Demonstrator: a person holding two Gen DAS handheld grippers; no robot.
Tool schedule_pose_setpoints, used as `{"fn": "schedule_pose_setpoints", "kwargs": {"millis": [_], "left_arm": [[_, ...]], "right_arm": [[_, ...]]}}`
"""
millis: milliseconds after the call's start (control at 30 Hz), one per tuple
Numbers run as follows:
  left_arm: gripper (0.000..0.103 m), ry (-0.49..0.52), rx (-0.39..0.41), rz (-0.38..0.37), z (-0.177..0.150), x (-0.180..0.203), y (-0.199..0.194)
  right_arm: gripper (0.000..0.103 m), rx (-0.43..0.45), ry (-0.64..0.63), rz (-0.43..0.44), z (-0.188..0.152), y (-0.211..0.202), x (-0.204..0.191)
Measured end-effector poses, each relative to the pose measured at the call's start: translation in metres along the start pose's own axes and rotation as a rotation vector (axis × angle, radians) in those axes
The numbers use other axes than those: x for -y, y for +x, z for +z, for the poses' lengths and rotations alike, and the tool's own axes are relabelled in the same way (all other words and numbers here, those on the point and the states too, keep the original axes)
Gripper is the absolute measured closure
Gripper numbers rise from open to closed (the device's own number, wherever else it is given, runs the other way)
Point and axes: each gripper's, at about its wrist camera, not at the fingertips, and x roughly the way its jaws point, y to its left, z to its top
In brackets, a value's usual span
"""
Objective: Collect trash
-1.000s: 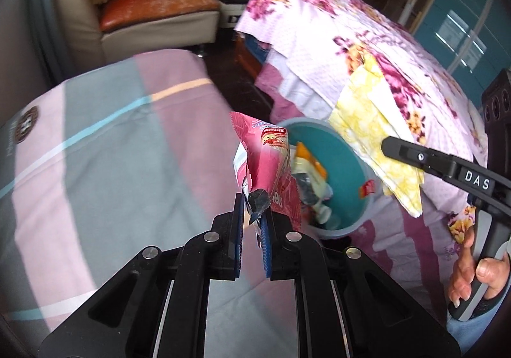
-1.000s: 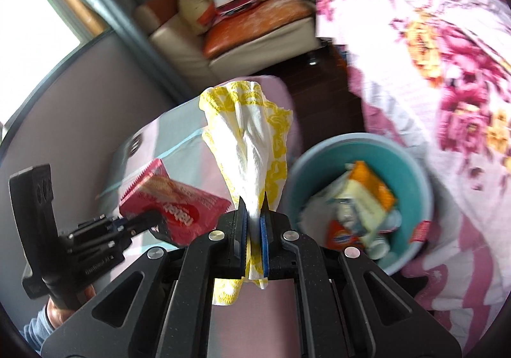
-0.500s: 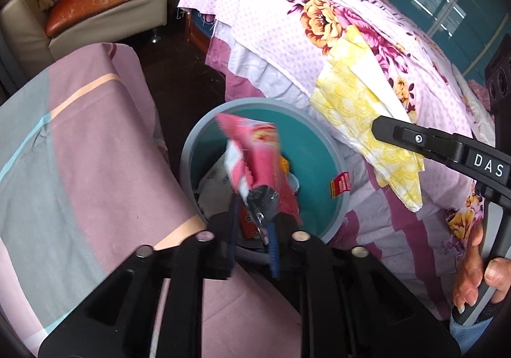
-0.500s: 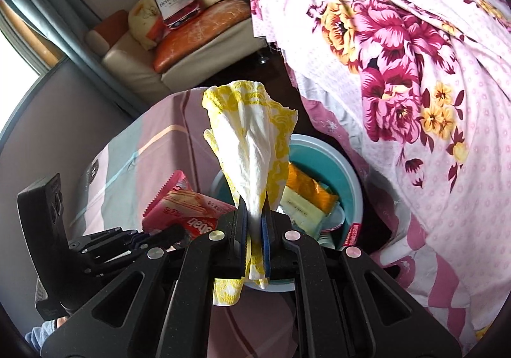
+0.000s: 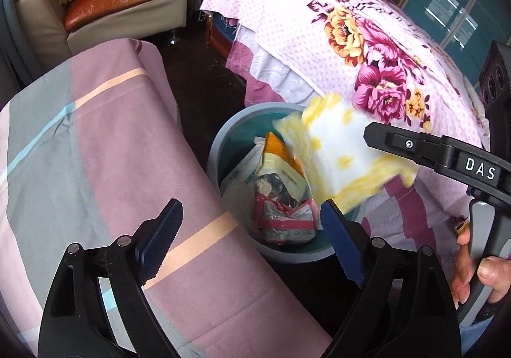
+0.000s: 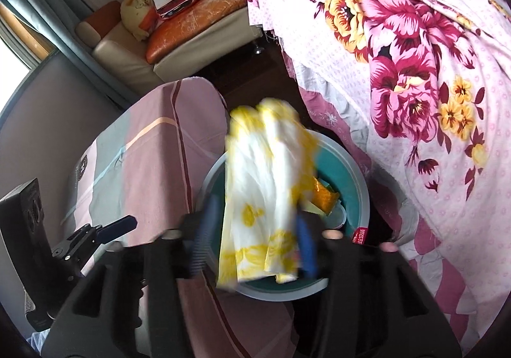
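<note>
The yellow-and-white wrapper (image 6: 265,198) hangs lengthwise between the right tongs (image 6: 252,236), which are opening, directly above the teal bin (image 6: 357,185); the left tongs (image 5: 252,240) are opening too, empty.

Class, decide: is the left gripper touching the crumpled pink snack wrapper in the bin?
Apart. In the left wrist view, the left gripper is opening, empty; the wrapper lies below in the bin.

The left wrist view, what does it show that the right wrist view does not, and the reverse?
Only the left wrist view shows the pink snack bag lying in the bin and a hand on the right claw's handle. Only the right wrist view shows the right claw opening, the yellow-and-white wrapper between its pads, and a red tag on the bin's rim. Both show the teal bin, the floral bedspread and the sofa.
</note>
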Motion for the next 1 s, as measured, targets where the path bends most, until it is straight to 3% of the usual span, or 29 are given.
{"fn": "schedule_pose_setpoints", "kwargs": {"millis": [67,200,333,400,1000], "left_arm": [[0.013,-0.006,0.004,0.004,-0.002,-0.003,-0.005],[0.012,-0.015,0.016,0.025,-0.007,-0.008,-0.015],[0.011,-0.036,0.026,0.042,-0.013,-0.013,-0.029],[0.011,-0.049,0.036,0.054,-0.016,-0.017,-0.037],[0.004,-0.132,0.126,0.124,-0.056,-0.045,-0.119]], "right_arm": [[0.049,-0.002,-0.001,-0.003,-0.002,0.000,-0.003],[0.030,0.002,-0.012,-0.008,-0.002,-0.004,-0.009],[0.024,-0.023,-0.020,-0.009,-0.005,-0.009,-0.016],[0.015,-0.039,-0.024,-0.018,-0.008,-0.014,-0.022],[0.011,-0.001,-0.214,-0.098,-0.059,-0.067,-0.092]]}}
